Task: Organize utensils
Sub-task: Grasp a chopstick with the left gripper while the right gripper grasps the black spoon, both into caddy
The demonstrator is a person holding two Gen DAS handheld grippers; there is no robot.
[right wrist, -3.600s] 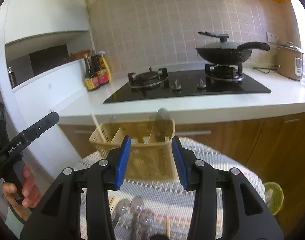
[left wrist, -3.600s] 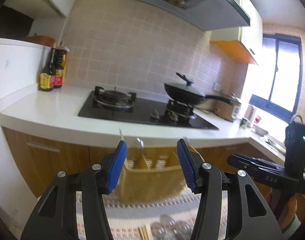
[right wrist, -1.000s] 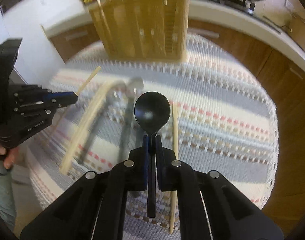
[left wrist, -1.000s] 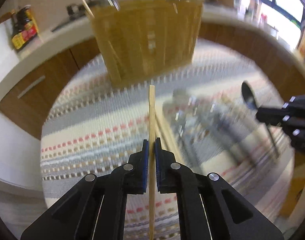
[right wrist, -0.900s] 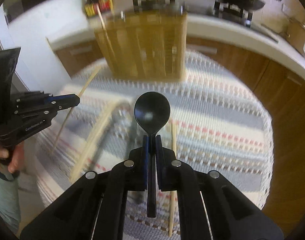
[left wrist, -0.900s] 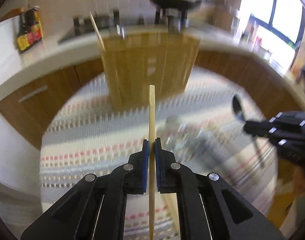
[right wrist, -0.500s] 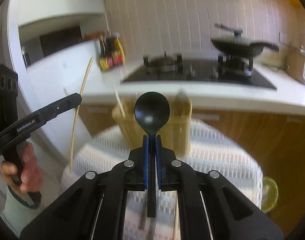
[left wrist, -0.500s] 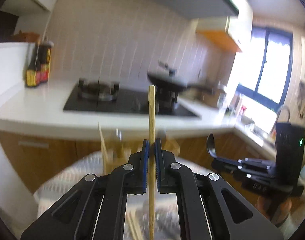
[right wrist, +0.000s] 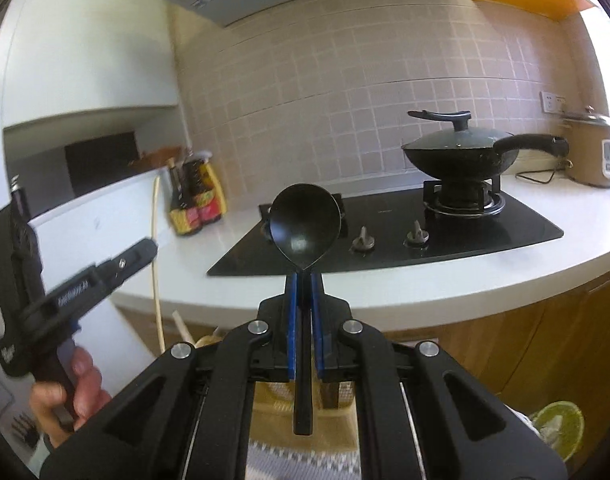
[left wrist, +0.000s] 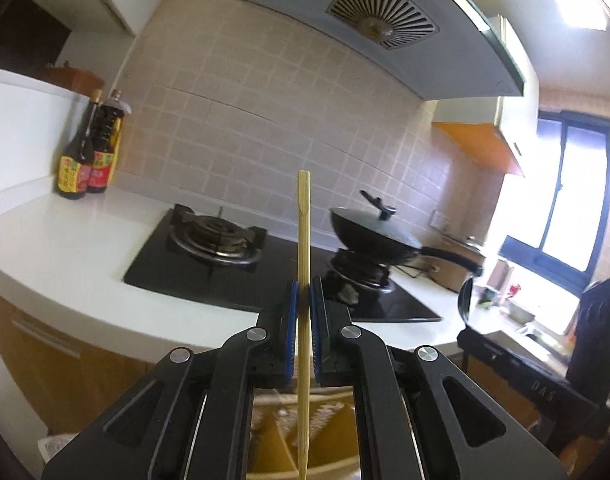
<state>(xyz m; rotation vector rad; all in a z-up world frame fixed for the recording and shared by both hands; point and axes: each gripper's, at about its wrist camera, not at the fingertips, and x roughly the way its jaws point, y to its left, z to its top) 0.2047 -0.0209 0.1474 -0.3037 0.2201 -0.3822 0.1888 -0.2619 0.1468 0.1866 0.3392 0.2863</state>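
A pale wooden chopstick (left wrist: 303,264) stood upright between the blue pads of the left gripper (left wrist: 303,300), whose jaws were closed tight on its shaft; its square top rose well above the fingertips and its lower end ran down over the yellow slatted plastic utensil basket (left wrist: 333,440) that showed between the gripper's black arms. In the right wrist view the same chopstick (right wrist: 156,264) appeared as a thin pale line held by the left gripper (right wrist: 145,248), with the person's bare hand (right wrist: 71,396) wrapped around the handle.

A black plastic spoon (right wrist: 305,224) was gripped by its handle in the right gripper (right wrist: 303,308), jaws pressed narrow on it, bowl upward and facing the camera, handle tip hanging down in front of the yellow basket (right wrist: 337,400). From the left wrist view the spoon (left wrist: 465,298) was seen edge-on above the right gripper (left wrist: 471,336).

Both utensils were held in the air above the basket, with the white tabletop (right wrist: 465,276) behind them. On it lay a black glass gas hob (right wrist: 457,236) carrying a lidded black wok (right wrist: 461,156), two dark sauce bottles (left wrist: 87,156) near the wall, and a beige rice cooker (right wrist: 591,152) at the far right. A striped woven cloth (right wrist: 273,460) lay under the basket.
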